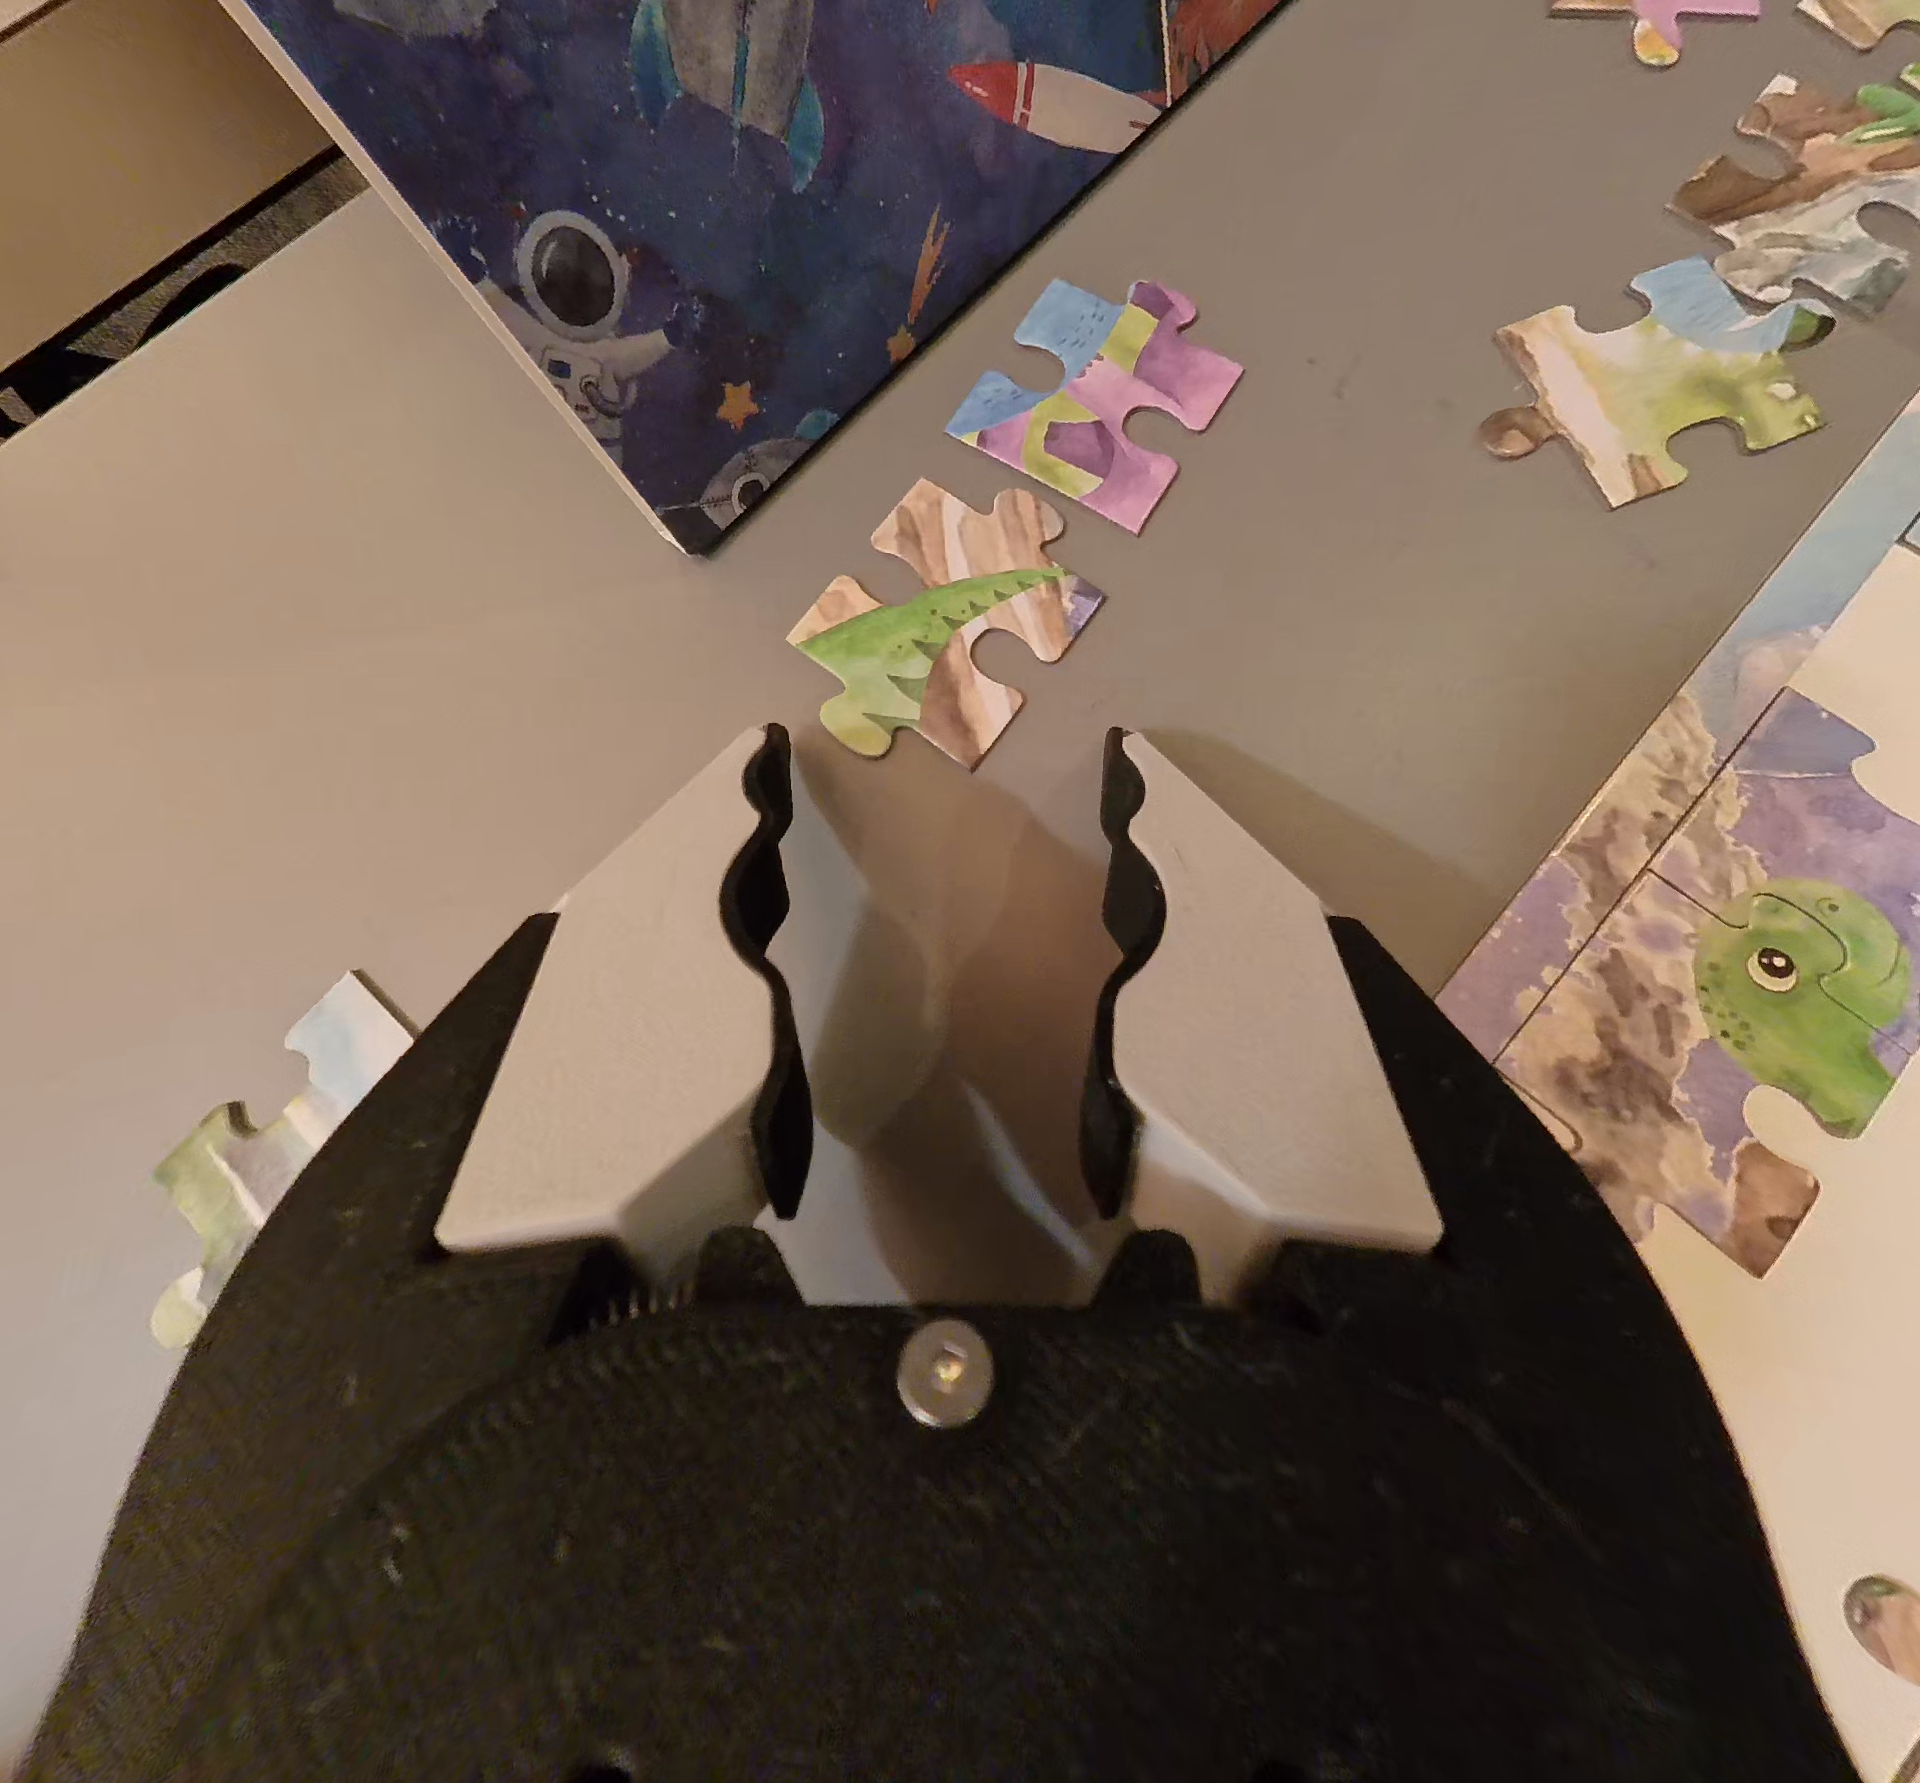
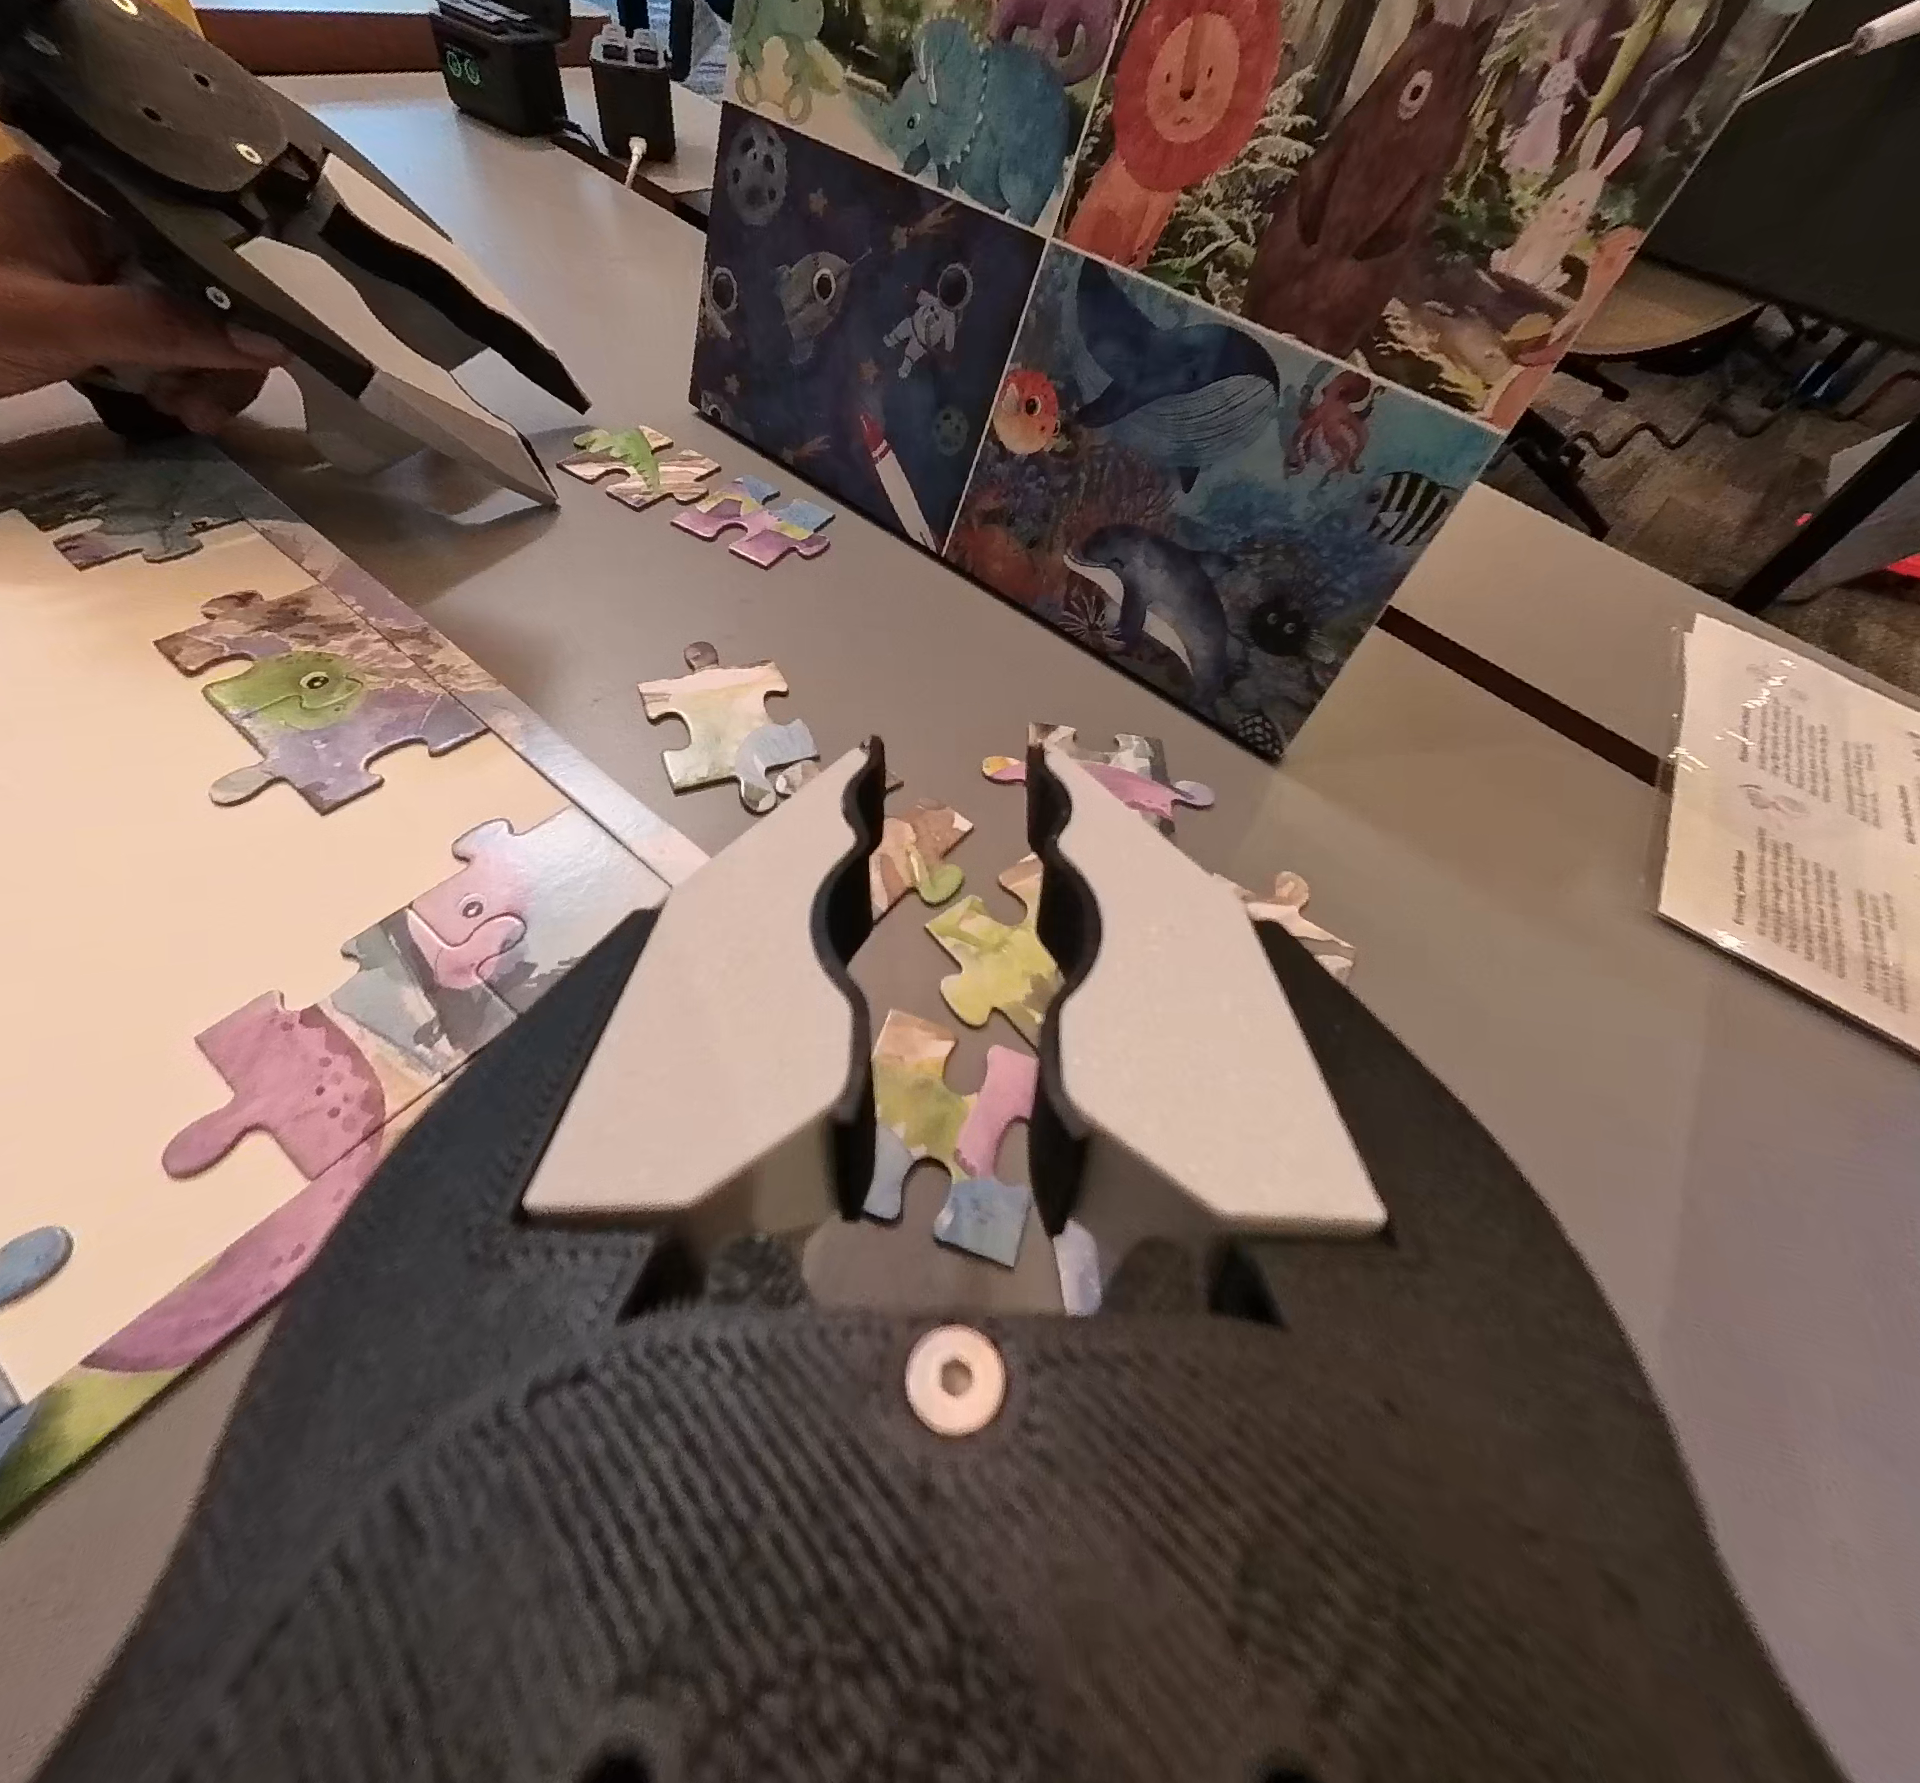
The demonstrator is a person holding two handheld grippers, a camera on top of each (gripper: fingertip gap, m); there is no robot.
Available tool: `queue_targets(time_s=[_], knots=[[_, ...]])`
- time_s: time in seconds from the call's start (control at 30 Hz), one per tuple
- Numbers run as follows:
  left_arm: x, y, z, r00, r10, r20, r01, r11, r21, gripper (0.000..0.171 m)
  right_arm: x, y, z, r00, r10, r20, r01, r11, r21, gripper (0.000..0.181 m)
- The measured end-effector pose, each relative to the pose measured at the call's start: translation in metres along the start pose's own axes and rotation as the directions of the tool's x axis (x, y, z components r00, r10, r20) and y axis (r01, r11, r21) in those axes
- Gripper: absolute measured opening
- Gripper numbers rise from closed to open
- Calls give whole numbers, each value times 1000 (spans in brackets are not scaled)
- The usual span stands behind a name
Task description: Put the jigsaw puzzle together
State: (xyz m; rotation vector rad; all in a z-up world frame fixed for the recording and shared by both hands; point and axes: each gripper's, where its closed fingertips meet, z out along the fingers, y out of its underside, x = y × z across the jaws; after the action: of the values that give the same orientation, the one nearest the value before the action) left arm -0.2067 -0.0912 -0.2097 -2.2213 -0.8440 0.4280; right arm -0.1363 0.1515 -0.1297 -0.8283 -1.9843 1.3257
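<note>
My left gripper (image 1: 945, 746) is open and empty, its tips just short of a loose piece with a green dinosaur tail (image 1: 940, 627). A purple, blue and yellow piece (image 1: 1101, 403) lies just beyond it. The partly built puzzle on its cream board (image 1: 1704, 964) is at the right. My right gripper (image 2: 954, 765) is open and empty above several loose pieces; a green-yellow piece (image 2: 992, 959) and a pink-green piece (image 2: 951, 1125) show between its fingers. The left gripper (image 2: 551, 450) shows far left in the right wrist view, above the board (image 2: 125, 902).
The upright puzzle box (image 2: 1143, 279) stands at the back of the grey table; it also shows in the left wrist view (image 1: 675, 123). More loose pieces (image 1: 1662, 383) lie at the upper right. A printed sheet in plastic (image 2: 1808, 829) lies at the right. A hand (image 2: 114, 351) holds the left gripper. Across from one pair of fingers to the other is roughly 25 centimetres.
</note>
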Motion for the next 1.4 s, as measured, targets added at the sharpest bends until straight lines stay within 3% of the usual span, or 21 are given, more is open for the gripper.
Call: queue_targets(time_s=[1.4], knots=[[7, 2, 0, 999, 26, -34, -27, 1000, -8, 44, -6, 4, 4, 1000, -17, 15, 17, 1000, -20, 26]])
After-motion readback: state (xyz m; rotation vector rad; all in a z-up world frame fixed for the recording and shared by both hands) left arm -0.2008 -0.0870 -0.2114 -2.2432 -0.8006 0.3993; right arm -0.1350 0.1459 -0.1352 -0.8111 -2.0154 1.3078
